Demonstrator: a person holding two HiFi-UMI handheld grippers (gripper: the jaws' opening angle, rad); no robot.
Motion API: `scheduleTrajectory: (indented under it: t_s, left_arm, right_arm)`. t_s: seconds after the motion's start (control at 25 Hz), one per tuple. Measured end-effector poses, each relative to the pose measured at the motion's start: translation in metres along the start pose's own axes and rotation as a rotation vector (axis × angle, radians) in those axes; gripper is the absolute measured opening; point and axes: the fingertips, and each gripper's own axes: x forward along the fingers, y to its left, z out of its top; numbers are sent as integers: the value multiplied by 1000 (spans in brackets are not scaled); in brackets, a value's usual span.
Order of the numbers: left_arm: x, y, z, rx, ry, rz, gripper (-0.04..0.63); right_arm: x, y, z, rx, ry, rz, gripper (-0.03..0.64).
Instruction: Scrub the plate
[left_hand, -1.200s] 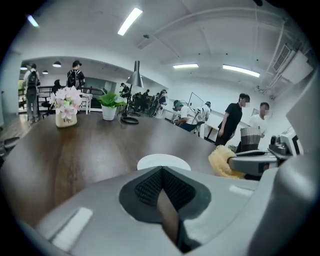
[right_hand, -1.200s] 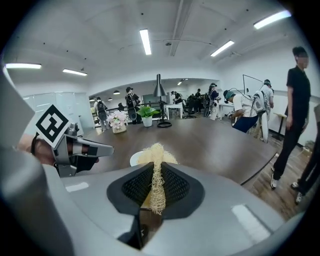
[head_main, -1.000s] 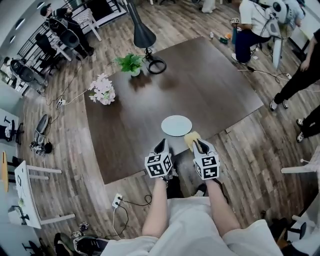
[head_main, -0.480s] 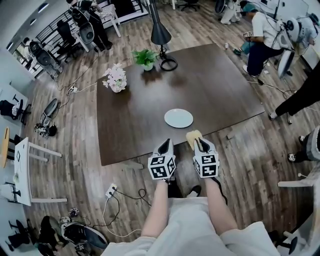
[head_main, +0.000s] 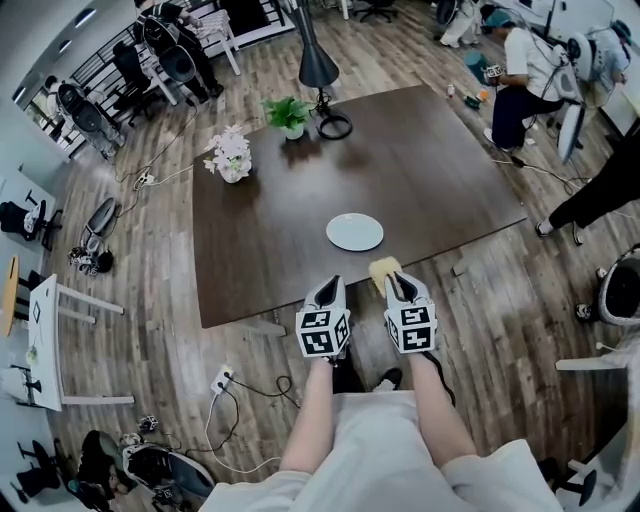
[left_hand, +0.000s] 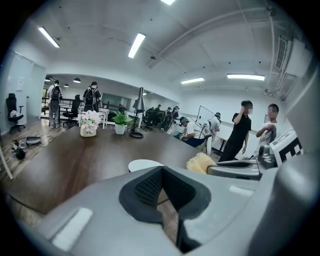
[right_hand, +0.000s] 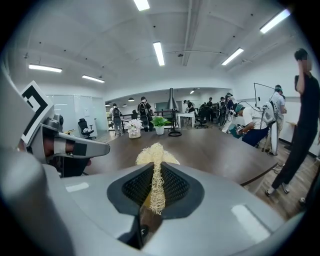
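little has moved in the last half second: the plate (head_main: 354, 232) sits at almost the same spot in the head view, and both grippers keep the same stance short of it. against the frame a full second back, the view has swung to take in more of the table (head_main: 250, 270). the gap between the plate and my grippers looks a touch wider too, though i can't say whether the head or the hands made that change.

the scrubbing hasn't begun, as far as i can judge. the plate lies flat and bare with nothing touching it. my right gripper (head_main: 397, 283) is clamped on a yellow fibrous scrubber (head_main: 383, 267), its strands pinched between the pads. the scrubber hangs on the near side of the plate, a little to its right and apart from it. my left gripper (head_main: 328, 288) has its jaws drawn together with nothing between them, also on the near side of the plate, slightly to its left.

everything is still ahead: bringing the scrubber onto the plate, perhaps steadying the plate, then rubbing.
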Motion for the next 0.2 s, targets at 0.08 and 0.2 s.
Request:
scheduleTrajectory:
  t_s: [0.08,0.2]
  left_arm:
    - [-1,2,-1,4,3,2,0]
    - [-1,3,-5,11,10,2,0]
  right_arm:
    - [0,1,0,-5,0,2,58]
    - [-1,1,-2,-7,0,3,58]
